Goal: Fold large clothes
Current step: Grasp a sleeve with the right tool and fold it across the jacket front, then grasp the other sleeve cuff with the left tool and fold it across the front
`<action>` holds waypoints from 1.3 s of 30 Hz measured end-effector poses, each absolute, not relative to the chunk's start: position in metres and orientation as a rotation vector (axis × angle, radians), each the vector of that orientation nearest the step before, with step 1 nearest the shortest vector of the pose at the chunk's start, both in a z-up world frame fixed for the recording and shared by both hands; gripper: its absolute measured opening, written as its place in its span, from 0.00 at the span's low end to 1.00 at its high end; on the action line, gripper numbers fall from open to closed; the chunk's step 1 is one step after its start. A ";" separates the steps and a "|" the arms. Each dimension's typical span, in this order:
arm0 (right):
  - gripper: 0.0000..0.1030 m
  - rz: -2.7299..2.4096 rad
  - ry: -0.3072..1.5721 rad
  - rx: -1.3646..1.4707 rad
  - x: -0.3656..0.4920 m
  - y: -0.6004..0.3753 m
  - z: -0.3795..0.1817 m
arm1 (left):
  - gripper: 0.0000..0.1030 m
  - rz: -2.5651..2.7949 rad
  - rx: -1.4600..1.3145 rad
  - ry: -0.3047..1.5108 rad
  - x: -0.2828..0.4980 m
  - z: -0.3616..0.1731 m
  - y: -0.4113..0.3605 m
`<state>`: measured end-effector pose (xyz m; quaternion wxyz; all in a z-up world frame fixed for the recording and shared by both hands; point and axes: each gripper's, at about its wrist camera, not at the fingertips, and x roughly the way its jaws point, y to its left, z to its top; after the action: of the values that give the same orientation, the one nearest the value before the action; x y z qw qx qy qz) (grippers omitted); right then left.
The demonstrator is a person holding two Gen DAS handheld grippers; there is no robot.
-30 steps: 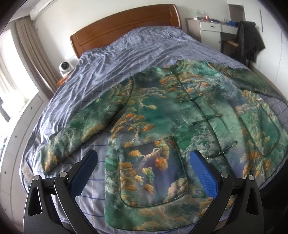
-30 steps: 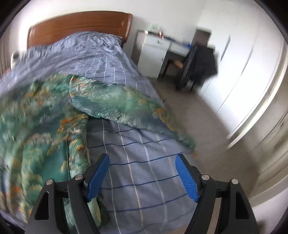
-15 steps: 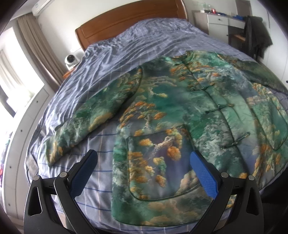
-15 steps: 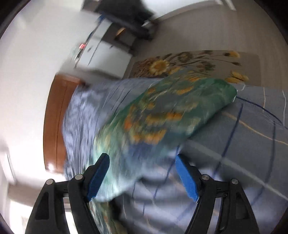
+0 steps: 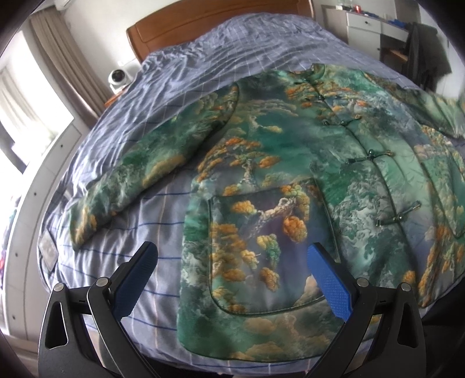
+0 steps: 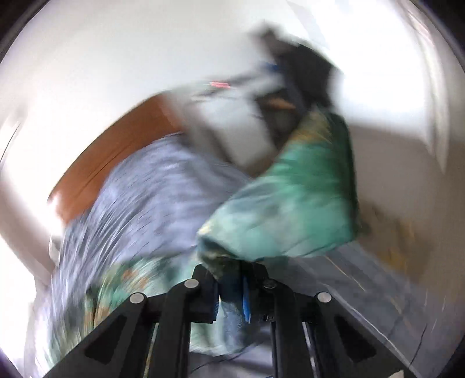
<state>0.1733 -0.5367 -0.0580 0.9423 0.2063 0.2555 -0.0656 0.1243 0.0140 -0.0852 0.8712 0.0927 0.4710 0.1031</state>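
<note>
A large green jacket (image 5: 290, 162) with an orange and teal landscape print lies spread face up on the bed, front buttoned, its left sleeve (image 5: 136, 174) stretched out to the left. My left gripper (image 5: 232, 270) is open and empty, hovering above the jacket's lower hem and pocket. In the blurred right wrist view my right gripper (image 6: 231, 290) is shut on the jacket's right sleeve (image 6: 293, 200) and holds it lifted off the bed.
The bed has a blue checked sheet (image 5: 203, 58) and a wooden headboard (image 5: 203, 20). A small white camera (image 5: 117, 77) stands on the nightstand at the left. A white desk (image 5: 372, 20) and a chair with a dark coat (image 5: 424, 52) stand at the back right.
My right gripper swung to the right sleeve, closed on it and lifted it. My left gripper drifted slightly back and stayed open over the hem.
</note>
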 end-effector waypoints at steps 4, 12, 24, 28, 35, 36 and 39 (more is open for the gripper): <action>0.11 0.114 0.507 0.082 0.170 -0.423 -0.022 | 0.99 0.194 0.193 0.963 0.119 -0.081 0.007; 0.11 0.383 0.684 -0.368 0.159 -0.260 -0.085 | 0.99 0.224 0.166 0.957 0.111 -0.079 0.024; 0.49 0.385 0.762 -0.648 0.096 -0.243 -0.135 | 0.99 -0.032 -0.045 0.999 0.152 -0.075 0.024; 0.59 0.387 0.759 -0.557 0.066 -0.269 -0.120 | 0.99 -0.291 -0.136 1.031 0.188 -0.064 -0.014; 0.59 0.320 0.741 -0.308 0.024 -0.305 -0.098 | 0.84 -0.457 -0.147 1.204 0.263 -0.105 -0.098; 0.59 0.314 0.736 -0.286 0.018 -0.307 -0.096 | 0.78 -0.461 -0.155 1.240 0.272 -0.115 -0.106; 0.59 0.310 0.732 -0.230 0.010 -0.310 -0.097 | 0.73 -0.440 -0.160 1.287 0.285 -0.132 -0.121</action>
<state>0.0098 -0.3102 -0.0965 0.9157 -0.1117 0.3555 0.1508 0.2848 -0.1209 -0.1324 0.7747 -0.0737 0.5942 -0.2031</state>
